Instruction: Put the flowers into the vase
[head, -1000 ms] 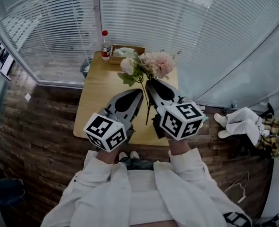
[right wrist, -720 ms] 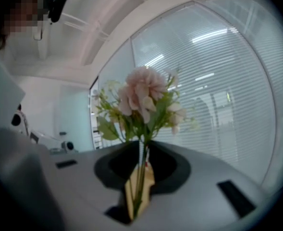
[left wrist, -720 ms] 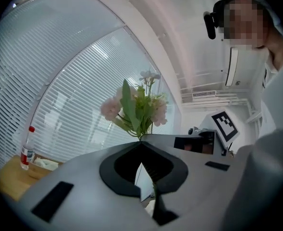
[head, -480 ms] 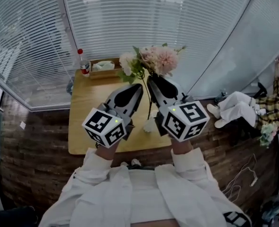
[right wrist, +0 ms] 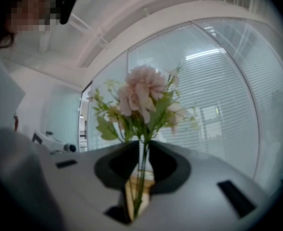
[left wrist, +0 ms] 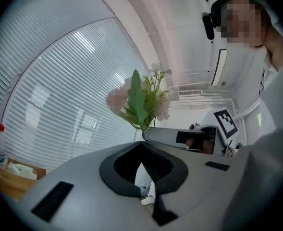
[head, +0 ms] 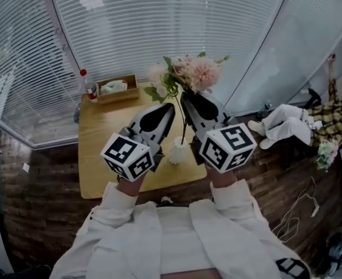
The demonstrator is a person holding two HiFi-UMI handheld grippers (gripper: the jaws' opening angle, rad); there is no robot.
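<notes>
over the table (head: 101, 156) we hold flowers (head: 189, 74) clamped in right gripper (head: 186, 96), left gripper (head: 169, 107) jaws together, empty; next: lower stems into vase (head: 177, 152).

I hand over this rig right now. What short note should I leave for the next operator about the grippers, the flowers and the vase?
Grippers: right gripper shut on the stems of the flowers, held above the table; left gripper beside it, jaws together, empty.
Things: white vase upright on the table near its front edge, roughly under the stem ends.
Done: flowers picked up.
Left: lower stems into the vase, release.
</notes>
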